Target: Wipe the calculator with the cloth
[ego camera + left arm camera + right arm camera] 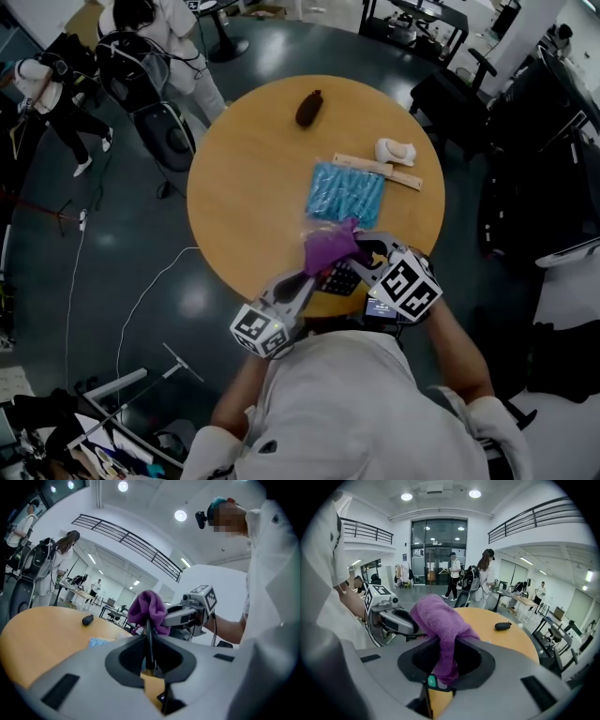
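Note:
The black calculator is held above the near edge of the round wooden table. My left gripper is shut on its edge. In the left gripper view it shows as a thin dark plate standing edge-on between the jaws. A purple cloth is bunched over the calculator's top, and my right gripper is shut on it. The right gripper view has the cloth hanging down between the jaws onto a teal calculator key. The left gripper is close at the left there.
On the table lie a blue packet, a wooden ruler, a small white object and a dark brown object farther back. People stand by chairs beyond the table's far left.

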Action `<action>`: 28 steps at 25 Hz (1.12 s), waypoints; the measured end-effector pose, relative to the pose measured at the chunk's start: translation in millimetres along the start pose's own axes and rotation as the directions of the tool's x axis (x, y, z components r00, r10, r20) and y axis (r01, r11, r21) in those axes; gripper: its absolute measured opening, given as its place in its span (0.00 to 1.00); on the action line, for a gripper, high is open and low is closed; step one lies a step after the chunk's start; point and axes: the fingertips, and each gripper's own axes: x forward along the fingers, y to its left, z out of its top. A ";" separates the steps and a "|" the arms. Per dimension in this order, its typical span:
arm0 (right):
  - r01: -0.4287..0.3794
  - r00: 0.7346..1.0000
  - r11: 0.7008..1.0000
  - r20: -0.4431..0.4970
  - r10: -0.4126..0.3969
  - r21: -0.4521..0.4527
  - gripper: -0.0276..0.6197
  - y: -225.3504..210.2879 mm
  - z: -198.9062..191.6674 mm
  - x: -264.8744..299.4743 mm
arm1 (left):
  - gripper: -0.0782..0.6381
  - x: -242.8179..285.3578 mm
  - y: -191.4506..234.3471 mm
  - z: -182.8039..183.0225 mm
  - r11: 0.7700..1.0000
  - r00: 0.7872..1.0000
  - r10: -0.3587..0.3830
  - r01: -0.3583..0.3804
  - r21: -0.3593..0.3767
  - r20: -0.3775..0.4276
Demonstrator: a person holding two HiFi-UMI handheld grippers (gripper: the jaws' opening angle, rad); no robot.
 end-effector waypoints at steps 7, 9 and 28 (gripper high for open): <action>-0.015 0.999 0.995 -0.047 0.020 0.104 0.18 1.6 -36.5 -8.8 | 0.18 -10.9 -1.6 2.2 0.998 1.000 -0.023 0.022 0.064 0.012; -0.013 0.997 0.992 -0.074 0.022 0.125 0.18 4.1 -52.9 -10.7 | 0.18 -12.7 -0.6 3.4 0.998 1.000 -0.016 0.016 0.068 0.009; -0.167 0.986 0.976 0.042 0.163 0.143 0.18 -18.9 -30.3 -81.4 | 0.18 -5.0 -39.6 14.0 0.660 0.953 -0.127 0.289 0.694 -0.276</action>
